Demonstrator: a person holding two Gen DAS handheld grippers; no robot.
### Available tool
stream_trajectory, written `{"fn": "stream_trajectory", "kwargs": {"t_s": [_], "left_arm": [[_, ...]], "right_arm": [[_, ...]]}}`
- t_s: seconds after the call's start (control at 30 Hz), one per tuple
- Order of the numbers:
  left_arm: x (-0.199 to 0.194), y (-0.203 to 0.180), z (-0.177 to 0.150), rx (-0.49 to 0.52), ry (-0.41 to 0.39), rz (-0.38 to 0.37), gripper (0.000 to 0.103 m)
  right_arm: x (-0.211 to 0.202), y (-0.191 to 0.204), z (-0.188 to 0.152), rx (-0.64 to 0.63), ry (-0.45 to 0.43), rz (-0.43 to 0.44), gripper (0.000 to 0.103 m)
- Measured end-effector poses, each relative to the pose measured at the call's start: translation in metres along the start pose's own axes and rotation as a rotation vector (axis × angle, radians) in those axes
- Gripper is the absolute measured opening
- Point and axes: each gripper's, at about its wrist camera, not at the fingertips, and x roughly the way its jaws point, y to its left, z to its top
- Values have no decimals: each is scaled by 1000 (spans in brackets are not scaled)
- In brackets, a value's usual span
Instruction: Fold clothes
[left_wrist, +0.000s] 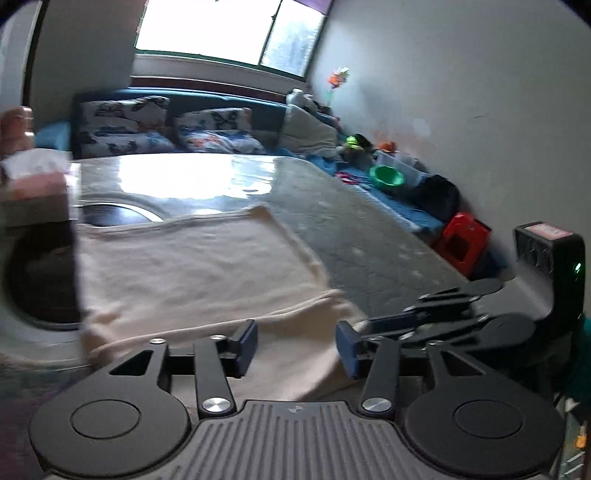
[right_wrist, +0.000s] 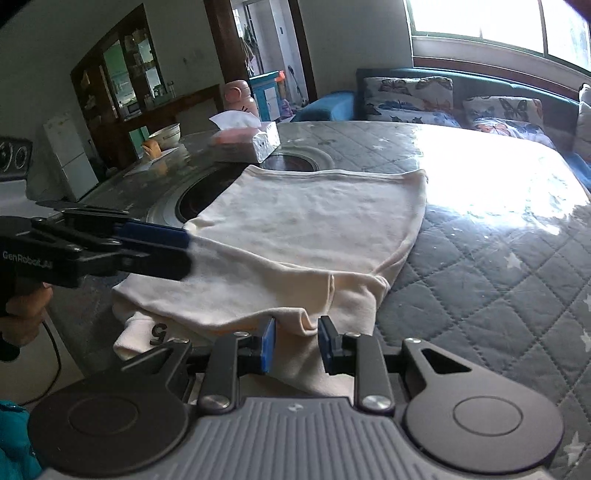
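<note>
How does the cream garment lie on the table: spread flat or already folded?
Partly folded. The cream garment shows doubled layers along its near edge, with a lower layer peeking out at the near left corner.

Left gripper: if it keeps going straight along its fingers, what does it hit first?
Most likely the cream garment. The left gripper points down at the near folded edge lying between its open fingers, so cloth comes first, with the quilted table cover beneath. Depth is unclear.
</note>
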Motion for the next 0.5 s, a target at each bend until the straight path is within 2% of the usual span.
{"fn": "stream_trajectory", "kwargs": {"t_s": [0.03, 0.1, 0.23, 0.33, 0.4, 0.43, 0.5], "left_arm": [[-7, 9, -3, 2, -3, 25, 57], [-19, 22, -13, 9, 5, 86, 60], [-33, 49, -34, -18, 55, 179, 60], [-39, 60, -42, -36, 66, 217, 60], [-41, 62, -43, -45, 53, 222, 60], [-42, 63, -41, -50, 43, 219, 60], [-41, 63, -36, -58, 21, 205, 60]], "right_arm": [[-1, 0, 1, 0, 3, 5, 27], [-4, 1, 3, -3, 6, 20, 43], [-13, 0, 4, -5, 16, 12, 43], [-13, -2, 8, -4, 5, -26, 42], [-7, -2, 14, -5, -12, -36, 40], [-1, -1, 18, -11, -16, -27, 34], [10, 4, 24, -29, -21, -6, 30]]}}
